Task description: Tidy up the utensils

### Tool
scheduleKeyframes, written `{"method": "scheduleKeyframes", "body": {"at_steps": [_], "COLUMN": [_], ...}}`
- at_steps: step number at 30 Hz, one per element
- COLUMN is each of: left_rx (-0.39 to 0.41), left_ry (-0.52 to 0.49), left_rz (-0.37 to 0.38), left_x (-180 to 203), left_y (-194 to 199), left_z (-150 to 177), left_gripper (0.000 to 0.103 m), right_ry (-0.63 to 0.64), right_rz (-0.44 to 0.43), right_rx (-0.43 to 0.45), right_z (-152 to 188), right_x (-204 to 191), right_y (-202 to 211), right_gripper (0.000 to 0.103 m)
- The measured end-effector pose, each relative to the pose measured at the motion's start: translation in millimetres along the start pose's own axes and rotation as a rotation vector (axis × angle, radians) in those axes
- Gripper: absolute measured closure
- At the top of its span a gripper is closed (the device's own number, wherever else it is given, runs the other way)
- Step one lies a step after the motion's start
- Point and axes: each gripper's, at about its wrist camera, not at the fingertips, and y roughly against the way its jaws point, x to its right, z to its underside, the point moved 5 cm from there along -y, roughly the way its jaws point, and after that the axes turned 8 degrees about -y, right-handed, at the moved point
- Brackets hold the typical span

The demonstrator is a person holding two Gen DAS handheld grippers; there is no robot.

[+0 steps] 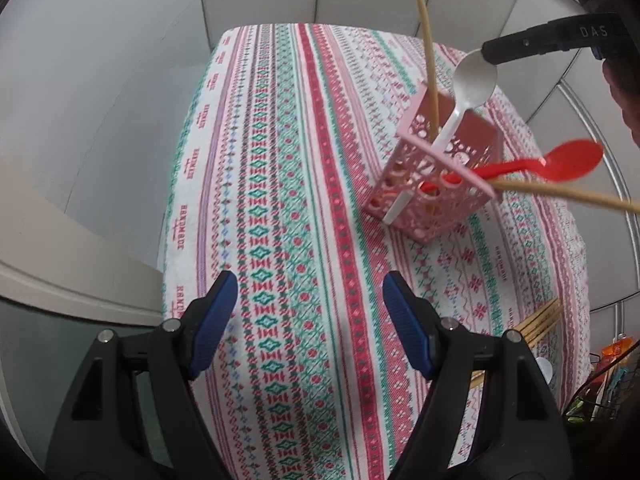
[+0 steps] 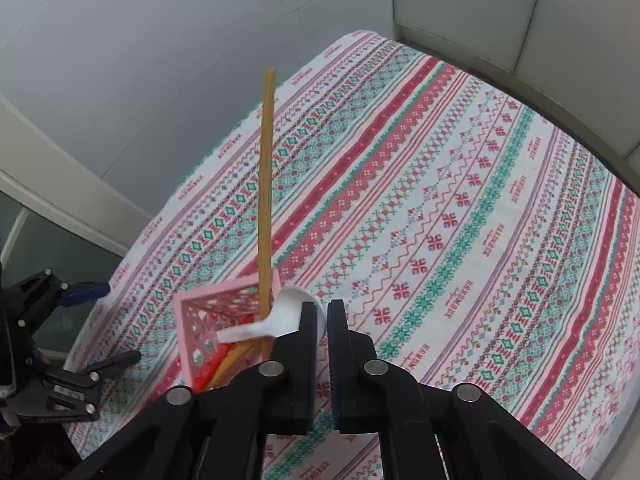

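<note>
Pink perforated plastic forms the utensil basket (image 1: 442,178), which stands on the patterned tablecloth (image 1: 280,200) toward its right side in the left wrist view. The cloth's red, green and white bands carry the repeated woven word "HANDMADE". Letters "DAS" show on the black finger of the right gripper (image 2: 326,320) as seen from the left camera.

In the basket a white plastic spoon (image 1: 474,80) leans bowl-up, a red plastic spoon (image 1: 568,160) juts out to the right, and two bamboo chopsticks (image 1: 426,40) rise from it, one steep, one slanting low. The right gripper's jaws stand slightly parted at the white spoon's bowl; the left pad is against or just beside the bowl, and I cannot tell whether it presses.

The left gripper (image 1: 310,300) hovers over bare cloth, jaws spread wide, nothing between them. More bamboo chopsticks (image 1: 538,322) lie on the cloth near its right finger, beside a small white object. A wire rack with coloured packets (image 1: 612,372) sits off the table's right edge.
</note>
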Motion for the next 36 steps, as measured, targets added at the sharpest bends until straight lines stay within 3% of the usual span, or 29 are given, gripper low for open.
{"method": "scheduleKeyframes", "body": {"at_steps": [1,2,9,15,21,29,36], "left_rx": [0.008,0.013,0.034,0.06,0.048,0.017,-0.031], "left_ry": [0.004,0.012,0.098,0.059,-0.022,-0.142,-0.159], "left_rz": [0.006,0.01,0.037,0.058,0.081,0.098,0.122], "left_x": [-1,-2,-13,-1,22,62,92], "left_y": [0,0,6,18,23,27,27], "left_z": [-2,-3,-7,-7,1,19,36], "left_gripper": [0.028,0.028,0.028,0.028,0.028,0.028,0.028], "right_ry": [-0.016,-0.024,-0.036,-0.099,-0.253,-0.415,-0.517], "right_rz": [0.004,0.007,-0.01,0.022,0.072,0.165,0.202], "right_rx": [0.008,0.013,0.006,0.047,0.128,0.103,0.053], "right_z": [-1,-1,16,44,95,190,255], "right_x": [1,0,-2,7,17,19,24], "right_y": [2,3,5,19,54,68,57], "right_gripper": [0.064,0.06,0.06,0.06,0.059,0.047,0.042]}}
